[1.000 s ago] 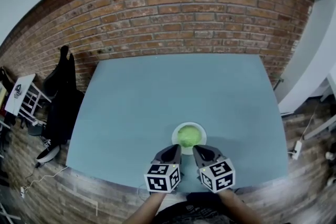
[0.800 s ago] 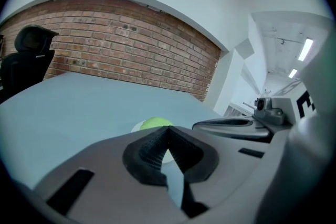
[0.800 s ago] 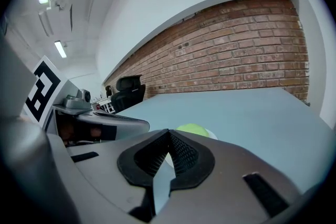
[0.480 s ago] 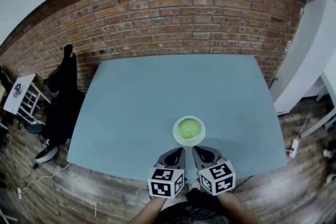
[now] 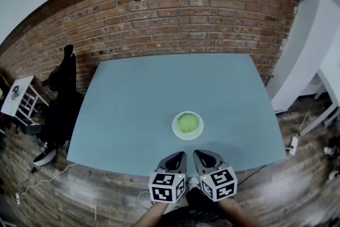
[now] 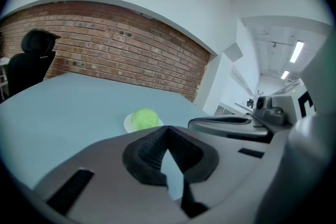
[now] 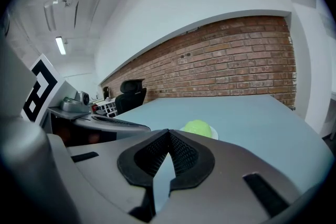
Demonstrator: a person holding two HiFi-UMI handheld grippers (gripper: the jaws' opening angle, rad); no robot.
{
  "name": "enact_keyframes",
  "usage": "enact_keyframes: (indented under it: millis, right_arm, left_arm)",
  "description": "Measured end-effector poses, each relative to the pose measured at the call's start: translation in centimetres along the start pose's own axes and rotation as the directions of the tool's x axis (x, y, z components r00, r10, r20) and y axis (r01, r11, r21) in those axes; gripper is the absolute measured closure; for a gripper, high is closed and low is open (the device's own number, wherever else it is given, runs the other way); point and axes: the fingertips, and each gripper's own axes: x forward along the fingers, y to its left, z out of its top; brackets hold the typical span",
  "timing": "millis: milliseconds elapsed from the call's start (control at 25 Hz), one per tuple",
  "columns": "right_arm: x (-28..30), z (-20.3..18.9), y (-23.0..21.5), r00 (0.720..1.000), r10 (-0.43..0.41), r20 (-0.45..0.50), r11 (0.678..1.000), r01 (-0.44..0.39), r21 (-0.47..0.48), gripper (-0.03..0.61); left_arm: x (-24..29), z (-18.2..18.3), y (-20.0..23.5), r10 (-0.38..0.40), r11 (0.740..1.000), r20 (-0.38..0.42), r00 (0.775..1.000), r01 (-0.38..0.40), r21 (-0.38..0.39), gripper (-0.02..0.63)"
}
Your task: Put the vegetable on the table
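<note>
A round light-green vegetable (image 5: 187, 123) sits on a small white plate (image 5: 176, 132) on the blue-grey table (image 5: 133, 109), a little right of centre and towards the front. My left gripper (image 5: 179, 156) and right gripper (image 5: 197, 154) are side by side at the table's front edge, short of the plate and apart from it. Both are shut and hold nothing. The left gripper view shows the left gripper (image 6: 167, 131) with its pads together and the vegetable (image 6: 144, 118) ahead. Beyond the right gripper (image 7: 168, 135), the vegetable (image 7: 198, 127) rests on its plate (image 7: 214, 134).
A brick wall (image 5: 175, 13) runs behind the table. A black office chair (image 5: 62, 94) stands off the table's left side, with a white rack (image 5: 16, 101) further left. Cables and a power strip (image 5: 291, 144) lie on the floor to the right.
Both grippers have drawn back from the plate towards the table's front edge, and the gap to the vegetable has grown. The jaws stay shut.
</note>
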Motion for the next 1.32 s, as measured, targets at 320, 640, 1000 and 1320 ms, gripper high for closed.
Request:
enact_keyframes:
  millis: [320,640,1000,1320]
  right_arm:
    - [-2.3,-0.4,0.6,1.0,-0.026,0.01,0.999,0.026,-0.023,0.572]
    - [-3.5,-0.2,1.0,0.999,-0.034,0.023,0.999,0.034,-0.018,0.572]
    - [-3.8,-0.7,0.9,0.999,-0.043,0.03,0.999,0.043,-0.006,0.572]
    - [-3.7,-0.9,1.0,0.999,-0.037,0.025,0.999,0.037,-0.003,0.572]
  left_arm:
    - [-1.1,-0.9,-1.7,-0.029,1.0,0.006,1.0,0.029,0.008,0.615]
    - [-2.0,-0.9,-2.9,-0.042,0.999,0.011,0.999,0.042,0.02,0.615]
    - [-2.2,-1.3,-3.4,-0.052,0.998,0.002,0.999,0.052,0.032,0.615]
    - [-1.9,-1.4,-3.4,-0.05,0.998,-0.008,0.999,0.05,0.029,0.615]
